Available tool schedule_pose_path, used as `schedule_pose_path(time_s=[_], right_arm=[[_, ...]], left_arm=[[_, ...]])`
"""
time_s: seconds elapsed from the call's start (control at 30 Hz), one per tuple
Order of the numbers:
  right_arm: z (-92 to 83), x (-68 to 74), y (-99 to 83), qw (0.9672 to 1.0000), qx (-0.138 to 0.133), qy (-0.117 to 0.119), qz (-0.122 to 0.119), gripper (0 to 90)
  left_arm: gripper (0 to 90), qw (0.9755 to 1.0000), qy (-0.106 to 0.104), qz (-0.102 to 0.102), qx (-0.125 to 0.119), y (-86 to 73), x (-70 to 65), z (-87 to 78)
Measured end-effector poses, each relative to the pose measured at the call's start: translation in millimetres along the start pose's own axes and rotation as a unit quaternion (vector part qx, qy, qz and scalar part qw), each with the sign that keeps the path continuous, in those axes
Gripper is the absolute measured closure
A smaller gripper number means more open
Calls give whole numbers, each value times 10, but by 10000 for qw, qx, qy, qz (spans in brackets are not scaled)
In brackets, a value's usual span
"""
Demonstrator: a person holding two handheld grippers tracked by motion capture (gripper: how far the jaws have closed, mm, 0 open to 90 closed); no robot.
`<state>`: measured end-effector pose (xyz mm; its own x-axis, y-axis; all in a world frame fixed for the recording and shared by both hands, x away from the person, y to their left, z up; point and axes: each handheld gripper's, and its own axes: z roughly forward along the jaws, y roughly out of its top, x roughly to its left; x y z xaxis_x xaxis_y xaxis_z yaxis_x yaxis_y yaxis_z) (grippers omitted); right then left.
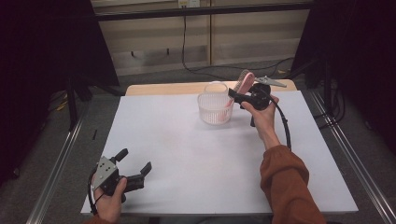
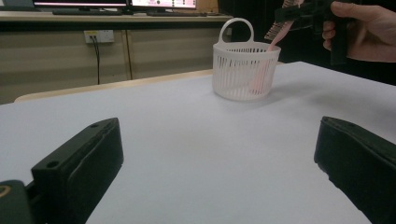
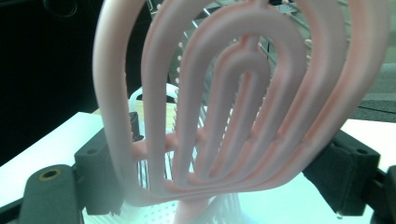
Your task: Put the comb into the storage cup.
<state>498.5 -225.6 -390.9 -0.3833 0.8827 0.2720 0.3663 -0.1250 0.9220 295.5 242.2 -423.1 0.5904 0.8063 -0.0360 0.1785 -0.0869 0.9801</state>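
Gripping the pink hairbrush (image 1: 243, 83) by its head, the right gripper (image 1: 238, 95) stands it handle-down in the white basket (image 1: 215, 108), apparently stowing it, while the left gripper (image 1: 136, 164) waits near the table's (image 1: 187, 154) front edge, jaws wide apart, empty.

Pink hairbrush (image 1: 243, 84): vented oval head of looped ribs with short bristles, upper centre of the high view, tilted up and to the right. Its handle runs down into the basket; the head stands clear above the rim. In the right gripper view the head spans the frame, blurred at close range, apparently clamped at its lower part.

White slatted basket (image 1: 215, 109): round, translucent, with an upright hoop handle, standing upright on the bench, upper centre of the frame.
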Motion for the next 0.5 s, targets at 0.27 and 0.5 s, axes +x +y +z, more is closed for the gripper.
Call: schedule_pose_path(time_s=[0.27, 0.5], right_arm=[[37, -14, -23, 9999, -34, 2, 152, 162], [57, -21, -47, 9999, -19, -45, 159, 146]], left_arm=[[14, 10000, -10, -53, -5, -3, -3, 5], [14, 10000, 1, -51, -12, -3, -5, 8]])
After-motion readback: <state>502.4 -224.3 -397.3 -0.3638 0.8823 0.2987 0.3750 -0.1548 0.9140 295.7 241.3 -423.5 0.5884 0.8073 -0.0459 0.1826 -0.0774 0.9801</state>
